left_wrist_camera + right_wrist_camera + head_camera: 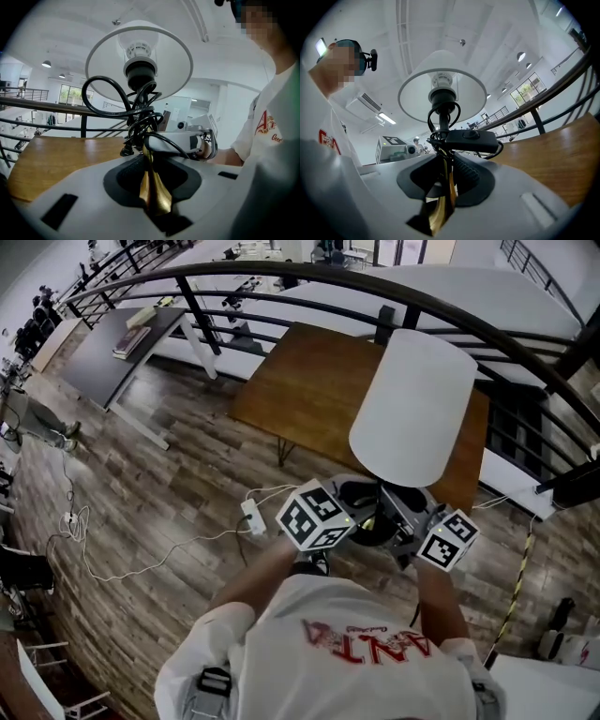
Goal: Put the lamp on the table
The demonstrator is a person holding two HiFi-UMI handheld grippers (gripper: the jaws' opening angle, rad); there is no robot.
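I hold the lamp upright in front of the person's chest, its white shade (412, 409) over the near right part of the brown wooden table (309, 390). Both grippers grip its brass stem (152, 187) from opposite sides. The left gripper (152, 173), under its marker cube (314, 514), is shut on the stem. The right gripper (445, 183), with its cube (448, 538), is shut on the same brass stem (443, 197). A black cord (112, 101) with an inline switch (471, 138) is coiled round the stem below the bulb socket (442, 96). The shade hides the jaws in the head view.
A curved black railing (281, 277) runs behind the table. On the plank floor lie a white power strip (251, 515) and a trailing white cable (122, 568). A grey desk (122, 348) stands at the far left. A black-and-yellow pole (516, 587) leans at the right.
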